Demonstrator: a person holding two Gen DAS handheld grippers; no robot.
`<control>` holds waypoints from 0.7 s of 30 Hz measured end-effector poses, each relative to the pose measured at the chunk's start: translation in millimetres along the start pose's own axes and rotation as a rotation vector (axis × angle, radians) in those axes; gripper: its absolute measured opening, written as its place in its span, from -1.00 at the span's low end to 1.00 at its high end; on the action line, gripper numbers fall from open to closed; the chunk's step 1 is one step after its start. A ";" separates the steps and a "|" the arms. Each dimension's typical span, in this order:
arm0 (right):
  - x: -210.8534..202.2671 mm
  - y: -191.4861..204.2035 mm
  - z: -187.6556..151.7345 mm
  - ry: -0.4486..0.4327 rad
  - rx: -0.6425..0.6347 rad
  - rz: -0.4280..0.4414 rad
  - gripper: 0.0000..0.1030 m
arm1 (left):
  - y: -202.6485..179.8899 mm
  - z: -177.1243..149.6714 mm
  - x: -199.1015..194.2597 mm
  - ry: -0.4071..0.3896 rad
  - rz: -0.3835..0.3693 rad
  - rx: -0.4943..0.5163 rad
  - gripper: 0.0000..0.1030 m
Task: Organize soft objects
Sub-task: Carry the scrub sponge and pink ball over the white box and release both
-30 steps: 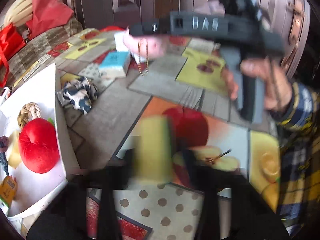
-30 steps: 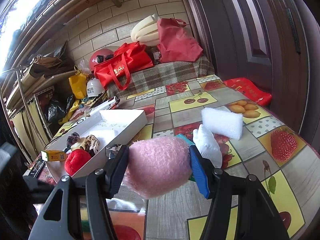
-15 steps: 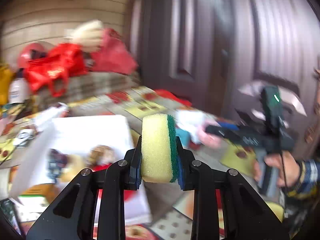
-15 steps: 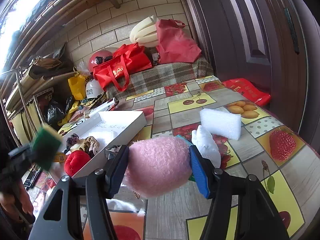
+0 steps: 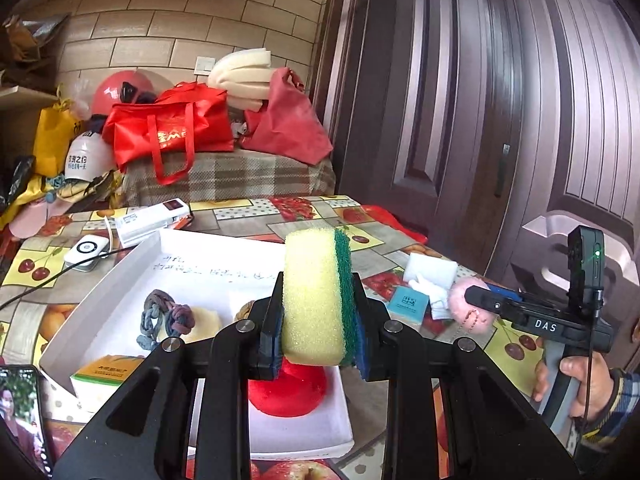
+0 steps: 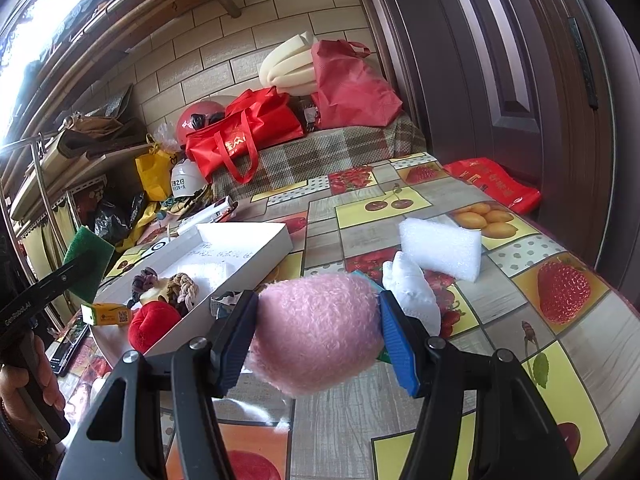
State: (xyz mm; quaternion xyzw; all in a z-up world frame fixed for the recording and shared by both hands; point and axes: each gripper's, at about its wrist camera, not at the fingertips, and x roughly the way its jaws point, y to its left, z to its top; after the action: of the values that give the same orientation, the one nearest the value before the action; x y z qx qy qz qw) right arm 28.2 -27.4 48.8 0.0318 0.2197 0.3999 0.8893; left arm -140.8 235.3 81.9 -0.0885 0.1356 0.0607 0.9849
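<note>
Item: yellow-and-green scouring sponge (image 5: 318,295), clenched upright in my left gripper (image 5: 319,334), directly above the shallow white cardboard box (image 5: 120,280). My right gripper (image 6: 318,334) grasps the pink fluffy pompom (image 6: 316,332), off the box's right edge.

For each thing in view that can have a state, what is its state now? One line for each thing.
left gripper: shut on the sponge.
sponge: held upright, above the box.
right gripper: shut on the pink pompom.
pink pompom: squeezed between the pads.
white box: open, holds soft toys.
white foam block: lying on the table.
door: closed.
</note>
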 end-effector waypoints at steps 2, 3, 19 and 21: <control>-0.9 -0.2 0.6 -0.006 0.001 -0.001 0.18 | 1.0 0.2 0.6 -0.002 0.006 -0.008 -0.50; -2.1 -0.4 1.1 -0.011 0.003 -0.001 0.18 | 2.4 0.3 0.8 -0.003 0.009 -0.013 -0.50; -12.2 35.8 63.4 -0.122 -0.028 0.074 0.18 | 62.8 17.1 27.9 -0.018 0.043 -0.100 -0.50; -6.4 43.5 71.3 -0.119 -0.018 0.105 0.18 | 74.2 15.9 26.7 -0.020 0.032 -0.158 -0.50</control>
State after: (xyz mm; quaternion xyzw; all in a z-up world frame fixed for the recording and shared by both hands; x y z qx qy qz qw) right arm 23.8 6.0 125.6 0.0588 0.1610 0.4452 0.8789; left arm -121.9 313.3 77.8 -0.1630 0.1217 0.0876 0.9752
